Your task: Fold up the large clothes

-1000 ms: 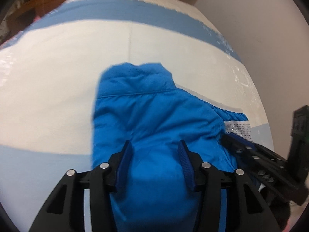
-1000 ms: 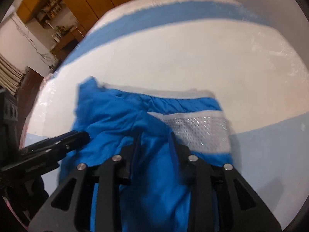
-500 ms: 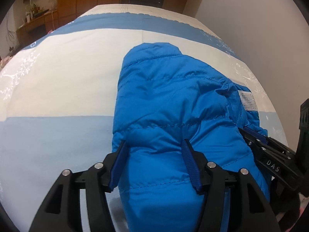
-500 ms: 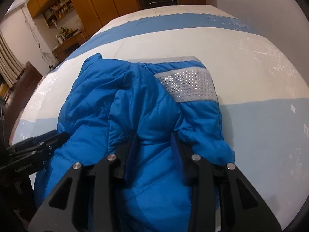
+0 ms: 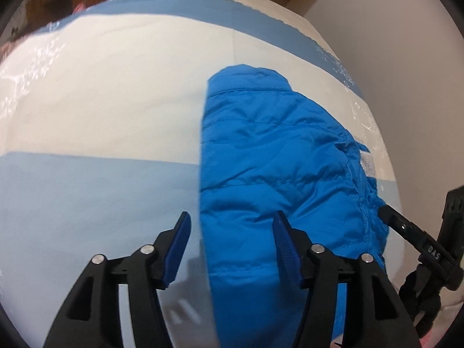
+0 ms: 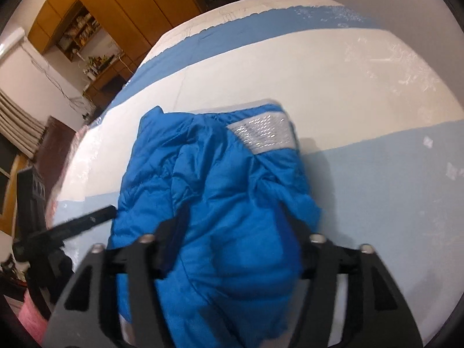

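A bright blue padded jacket [image 5: 275,168] lies folded into a bundle on the bed. It also shows in the right wrist view [image 6: 208,179], with a silver mesh lining patch [image 6: 264,136] at its far end. My left gripper [image 5: 230,240] is open over the jacket's near left edge, gripping nothing. My right gripper [image 6: 232,232] is open, its jaws set wide on either side of the jacket's near end. Each gripper shows at the edge of the other's view, the right [image 5: 411,232] and the left [image 6: 78,223].
The bed cover [image 5: 101,116] is white with light and darker blue bands. A plain wall [image 5: 391,43] runs along the right side. Wooden cupboards [image 6: 116,8] and cluttered shelves stand beyond the bed's far end.
Both grippers have opened and let go of the jacket. The left gripper has shifted left, so the jacket's edge now lies between its fingers. The jacket has settled on the bed.
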Demonstrator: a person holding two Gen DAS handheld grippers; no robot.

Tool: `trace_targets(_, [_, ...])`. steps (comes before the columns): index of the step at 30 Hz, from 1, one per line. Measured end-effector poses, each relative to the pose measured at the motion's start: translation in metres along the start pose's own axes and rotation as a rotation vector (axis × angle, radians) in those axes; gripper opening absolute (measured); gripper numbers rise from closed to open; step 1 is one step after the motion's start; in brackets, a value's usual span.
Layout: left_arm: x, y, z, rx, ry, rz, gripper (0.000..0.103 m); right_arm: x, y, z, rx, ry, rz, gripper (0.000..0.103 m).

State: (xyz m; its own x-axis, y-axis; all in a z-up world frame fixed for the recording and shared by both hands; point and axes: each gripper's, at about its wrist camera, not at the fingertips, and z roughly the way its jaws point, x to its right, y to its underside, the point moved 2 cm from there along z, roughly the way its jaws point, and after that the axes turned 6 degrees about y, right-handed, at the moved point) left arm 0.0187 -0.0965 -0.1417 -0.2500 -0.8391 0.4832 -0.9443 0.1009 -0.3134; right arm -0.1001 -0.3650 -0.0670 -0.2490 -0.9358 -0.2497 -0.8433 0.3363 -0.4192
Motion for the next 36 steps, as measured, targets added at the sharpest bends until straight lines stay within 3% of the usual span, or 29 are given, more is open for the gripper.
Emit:
trace_targets(2, [-0.010,-0.001,-0.006,-0.010,0.036,-0.022,0.068,0.005,-0.001,-0.007,-0.002,0.004,-0.003,0.083])
trace_targets(4, [-0.019,0.001,-0.010,-0.020,0.086,-0.032,0.073,0.011,-0.002,-0.007,-0.036,-0.015,-0.005,0.090])
trace_targets(6, [-0.024,0.000,-0.008,-0.031,0.122,-0.037,0.080,0.017,-0.002,-0.001,-0.067,-0.018,-0.008,0.090])
trace_targets(9, [-0.028,-0.002,0.005,-0.066,0.187,-0.057,0.081,0.028,0.003,0.017,-0.148,-0.066,0.025,0.090])
trace_targets(14, [-0.030,0.000,0.033,-0.126,0.286,-0.078,0.085,0.047,0.017,0.042,-0.228,-0.207,0.131,0.091])
trace_targets(21, [-0.024,-0.001,0.066,-0.167,0.444,-0.108,0.095,0.065,0.033,0.069,-0.274,-0.429,0.263,0.094])
trace_targets(23, [-0.015,-0.002,0.070,-0.162,0.436,-0.075,0.096,0.064,0.034,0.070,-0.266,-0.459,0.262,0.092])
trace_targets(25, [-0.010,-0.002,0.071,-0.156,0.430,-0.062,0.095,0.063,0.035,0.070,-0.267,-0.496,0.266,0.082])
trace_targets(29, [-0.003,0.003,0.062,-0.136,0.432,-0.034,0.077,0.065,0.037,0.065,-0.260,-0.559,0.291,0.059])
trace_targets(32, [0.005,0.003,0.051,-0.121,0.440,-0.013,0.069,0.063,0.037,0.053,-0.242,-0.557,0.257,0.051])
trace_targets(36, [0.011,0.002,0.046,-0.096,0.453,-0.007,0.067,0.057,0.032,0.033,-0.214,-0.547,0.217,0.048])
